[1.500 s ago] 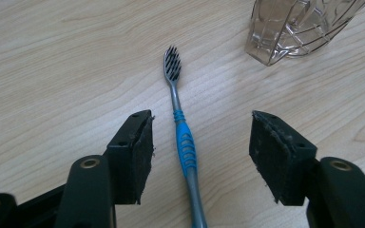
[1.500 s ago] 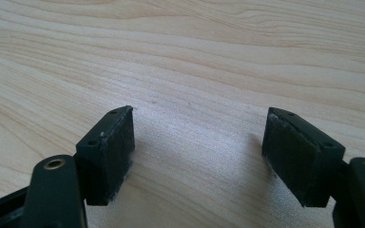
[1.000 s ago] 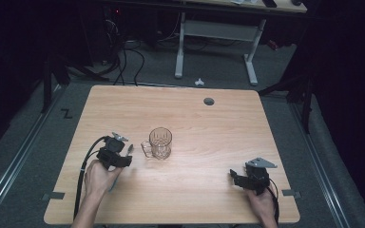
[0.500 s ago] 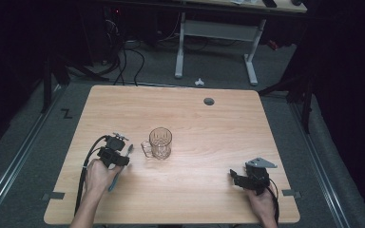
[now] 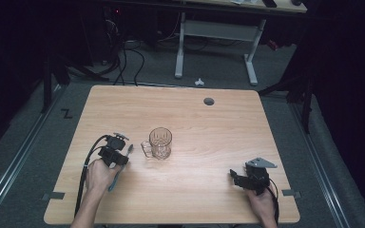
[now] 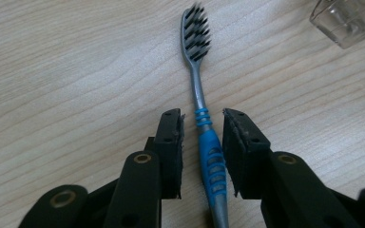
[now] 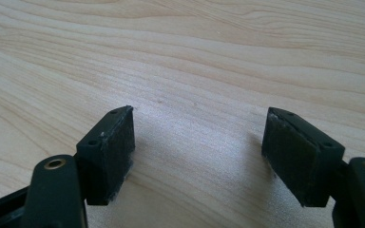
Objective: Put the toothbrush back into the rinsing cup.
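A toothbrush point(image 6: 199, 90) with a grey neck, a blue grip and dark bristles lies flat on the wooden table point(image 5: 209, 123), left of a clear glass mug point(image 5: 160, 142). My left gripper point(image 6: 203, 116) straddles its blue grip. The jaws have just been closing, and a gap still shows beside the left pad point(image 6: 171, 142). In the high view the left gripper point(image 5: 123, 154) sits over the brush point(image 5: 115, 178). A corner of the mug point(image 6: 347, 19) shows at the top right. My right gripper point(image 7: 202, 114) rests open on bare wood near the front right point(image 5: 233, 176).
A round cable hole point(image 5: 209, 101) sits in the far part of the table. Beyond the far edge stand a white desk frame point(image 5: 180, 47) and loose cables on the dark floor. A black cable point(image 5: 88, 161) trails from the left gripper.
The left hand has shifted slightly over the toothbrush. The right hand and the mug have kept still.
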`<state>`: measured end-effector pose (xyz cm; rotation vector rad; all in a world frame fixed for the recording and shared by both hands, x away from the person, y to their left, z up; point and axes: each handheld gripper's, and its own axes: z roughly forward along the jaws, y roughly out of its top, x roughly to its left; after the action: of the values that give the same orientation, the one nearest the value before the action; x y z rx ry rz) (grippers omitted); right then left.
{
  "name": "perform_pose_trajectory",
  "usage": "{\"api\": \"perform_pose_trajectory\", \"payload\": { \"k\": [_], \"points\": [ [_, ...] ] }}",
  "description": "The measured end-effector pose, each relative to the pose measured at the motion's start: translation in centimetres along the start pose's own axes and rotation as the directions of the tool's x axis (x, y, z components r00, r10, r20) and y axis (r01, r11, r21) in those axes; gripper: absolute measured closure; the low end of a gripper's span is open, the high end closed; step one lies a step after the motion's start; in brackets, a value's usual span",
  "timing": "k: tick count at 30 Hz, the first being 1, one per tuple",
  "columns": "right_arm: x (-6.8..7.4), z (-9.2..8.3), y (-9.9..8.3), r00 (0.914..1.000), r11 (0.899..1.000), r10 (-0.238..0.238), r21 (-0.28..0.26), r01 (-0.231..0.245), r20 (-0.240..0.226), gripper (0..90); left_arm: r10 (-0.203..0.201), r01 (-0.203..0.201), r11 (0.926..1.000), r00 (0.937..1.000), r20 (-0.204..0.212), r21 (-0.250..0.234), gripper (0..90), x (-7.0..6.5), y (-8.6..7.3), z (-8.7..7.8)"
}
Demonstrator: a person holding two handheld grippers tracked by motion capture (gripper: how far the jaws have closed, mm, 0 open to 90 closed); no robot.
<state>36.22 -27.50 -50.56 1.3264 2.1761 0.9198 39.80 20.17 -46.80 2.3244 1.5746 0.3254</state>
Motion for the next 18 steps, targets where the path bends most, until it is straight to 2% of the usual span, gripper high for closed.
{"api": "perform_pose_trajectory", "payload": {
  "k": [4,7,13,18],
  "points": [
    [0.0,0.0,0.0,1.0,1.0,0.0,0.0,0.0,0.0,26.7,0.003,-0.003,0.9998,1.0,-0.001,0.019,71.1,0.0,0.06,0.29],
    [0.0,0.0,0.0,1.0,1.0,0.001,0.0,-0.001,0.0,26.6,0.007,-0.007,0.9998,1.0,-0.001,0.016,75.3,0.0,0.05,0.32],
    [0.0,0.0,0.0,1.0,1.0,0.0,0.0,0.0,0.0,26.6,0.006,-0.006,0.9996,1.0,0.004,0.026,78.1,-0.03,0.1,0.47],
    [0.0,0.0,0.0,1.0,1.0,0.0,0.0,0.0,0.0,26.7,-0.011,0.01,0.9995,0.9998,0.016,0.03,78.8,0.14,0.15,0.48]
  ]
}}
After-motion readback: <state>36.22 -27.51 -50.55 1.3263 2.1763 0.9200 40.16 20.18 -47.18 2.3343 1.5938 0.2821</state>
